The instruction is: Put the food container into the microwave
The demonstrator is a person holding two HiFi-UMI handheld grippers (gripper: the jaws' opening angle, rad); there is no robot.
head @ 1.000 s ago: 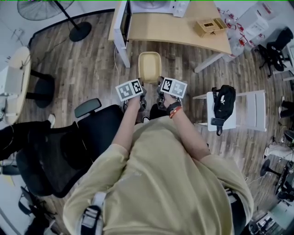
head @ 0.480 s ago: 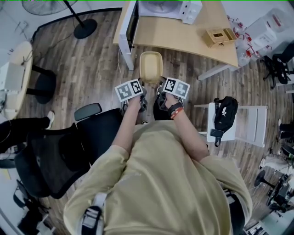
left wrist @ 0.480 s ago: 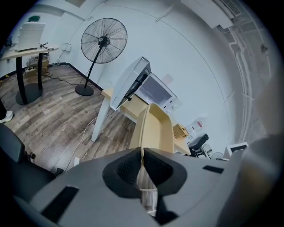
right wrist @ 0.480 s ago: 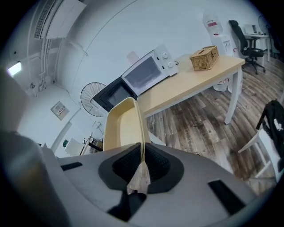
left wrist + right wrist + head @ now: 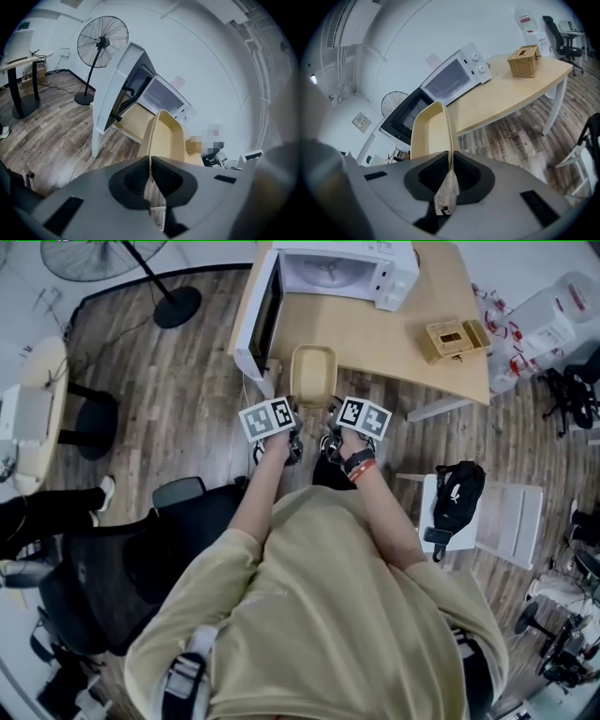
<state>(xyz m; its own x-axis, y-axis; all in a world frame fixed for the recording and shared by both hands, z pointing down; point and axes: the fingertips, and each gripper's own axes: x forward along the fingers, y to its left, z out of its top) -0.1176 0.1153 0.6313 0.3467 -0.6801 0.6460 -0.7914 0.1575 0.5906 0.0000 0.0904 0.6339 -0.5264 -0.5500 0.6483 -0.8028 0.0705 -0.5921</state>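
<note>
I have brought the food container point(image 5: 312, 374) forward: a second ago it hung over the floor short of the tabletop point(image 5: 403, 334); now its far end overlaps the tabletop's near edge, upper middle of the frame, just right of the microwave's open door point(image 5: 265, 320). I judge the approach nearly done, with only the push into the microwave point(image 5: 342, 273) left. My left tongs point(image 5: 151, 171) pinch its left rim, my right tongs point(image 5: 450, 168) its right rim. It is a shallow, pale yellow tub with rounded corners and thin walls, apparently empty
</note>
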